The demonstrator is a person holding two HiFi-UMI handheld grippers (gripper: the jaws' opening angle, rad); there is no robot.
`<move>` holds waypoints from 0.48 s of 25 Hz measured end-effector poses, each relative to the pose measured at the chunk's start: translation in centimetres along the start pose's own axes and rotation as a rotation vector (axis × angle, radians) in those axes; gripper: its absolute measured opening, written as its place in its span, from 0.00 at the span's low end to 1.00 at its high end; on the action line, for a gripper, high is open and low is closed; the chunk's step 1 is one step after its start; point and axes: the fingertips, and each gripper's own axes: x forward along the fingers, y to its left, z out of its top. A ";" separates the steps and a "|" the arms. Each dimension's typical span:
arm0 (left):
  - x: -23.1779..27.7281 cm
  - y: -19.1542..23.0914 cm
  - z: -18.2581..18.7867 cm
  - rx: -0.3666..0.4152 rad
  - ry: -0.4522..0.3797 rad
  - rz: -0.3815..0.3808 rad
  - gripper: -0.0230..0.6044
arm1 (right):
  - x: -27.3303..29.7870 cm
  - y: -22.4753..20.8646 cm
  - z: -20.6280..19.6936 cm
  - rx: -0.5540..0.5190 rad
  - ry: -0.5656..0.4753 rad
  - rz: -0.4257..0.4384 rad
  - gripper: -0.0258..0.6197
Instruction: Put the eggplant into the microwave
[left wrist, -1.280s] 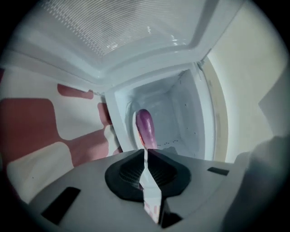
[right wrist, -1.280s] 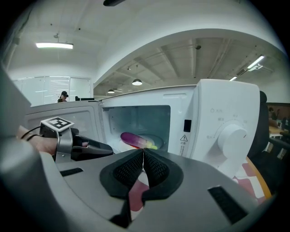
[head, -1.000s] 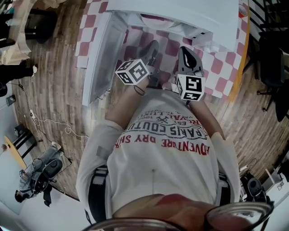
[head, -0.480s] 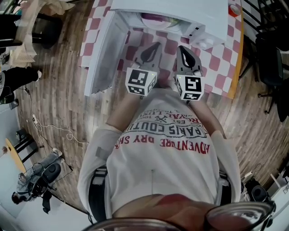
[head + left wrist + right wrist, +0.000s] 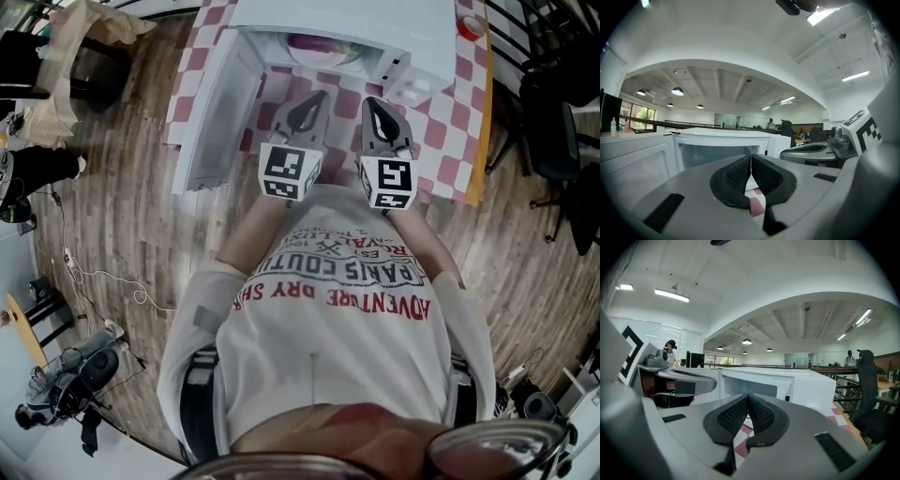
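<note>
The white microwave (image 5: 375, 23) stands on the checkered table with its door (image 5: 214, 112) swung open to the left. A purple shape, apparently the eggplant (image 5: 316, 43), lies inside the cavity. My left gripper (image 5: 314, 101) and right gripper (image 5: 373, 105) hover side by side just before the opening. Both are shut with nothing between the pads. In the left gripper view the shut left gripper (image 5: 751, 157) points level at the microwave (image 5: 723, 146). In the right gripper view the right gripper (image 5: 748, 397) does the same toward the microwave (image 5: 787, 380). The eggplant does not show in either gripper view.
A pink and white checkered cloth (image 5: 441, 122) covers the table, whose orange edge (image 5: 480, 141) runs down the right. A small round object (image 5: 472, 25) sits at the far right corner. Black chairs (image 5: 553, 141) stand to the right, with wooden floor and cables to the left.
My left gripper has rolled until its marker cube faces up, and it has risen. The right gripper has also lifted a little. Both now hang level side by side before the microwave.
</note>
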 end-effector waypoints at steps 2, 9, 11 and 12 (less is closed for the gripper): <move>0.0 0.1 0.0 -0.009 0.003 0.002 0.08 | -0.1 -0.2 0.0 0.013 0.000 -0.003 0.08; -0.1 0.5 0.5 -0.034 -0.013 0.012 0.08 | 0.0 -0.2 0.4 0.023 -0.014 -0.002 0.08; -0.2 0.7 0.5 -0.043 -0.012 0.015 0.08 | 0.1 0.0 0.3 0.025 -0.015 0.005 0.08; -0.1 0.7 0.5 -0.046 -0.012 0.017 0.08 | 0.1 0.0 0.4 0.024 -0.014 0.007 0.08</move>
